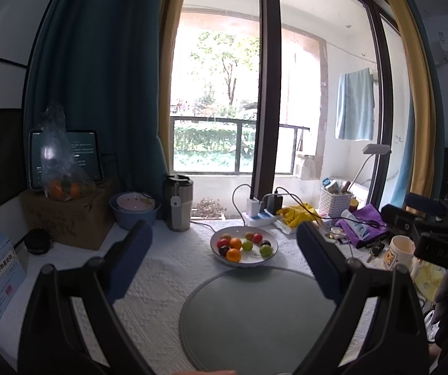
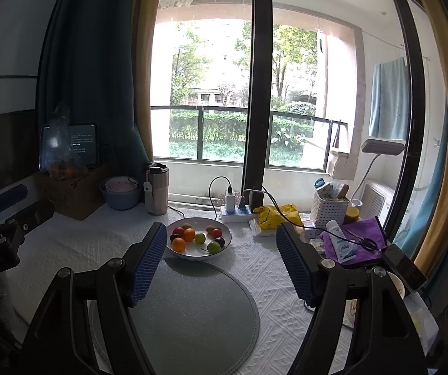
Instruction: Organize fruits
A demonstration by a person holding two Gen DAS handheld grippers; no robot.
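Observation:
A white plate (image 1: 269, 257) (image 2: 200, 256) on the white tablecloth holds several small fruits: oranges (image 1: 234, 254) (image 2: 179, 245), green ones (image 1: 247, 245) (image 2: 213, 247), red ones (image 1: 257, 237) (image 2: 178, 230) and dark plums (image 1: 265, 243) (image 2: 221, 242). In front of it lies a round grey mat (image 1: 255, 318) (image 2: 192, 315). My left gripper (image 1: 224, 234) hovers open above the mat, short of the plate, nothing between its blue pads. My right gripper (image 2: 221, 234) is open too, with the plate seen between its fingers, untouched. The right gripper's body (image 1: 433, 228) shows at the left wrist view's right edge.
At the back stand a steel tumbler (image 1: 178, 203) (image 2: 157, 189), stacked bowls (image 1: 135, 209) (image 2: 121, 192), a cardboard box (image 1: 71, 218) with a bag of oranges (image 1: 63, 168) and a tablet. Power strip (image 1: 261, 217) (image 2: 238, 212), white basket (image 2: 330, 207), purple cloth (image 2: 355, 243), mug (image 1: 400, 251) crowd the right.

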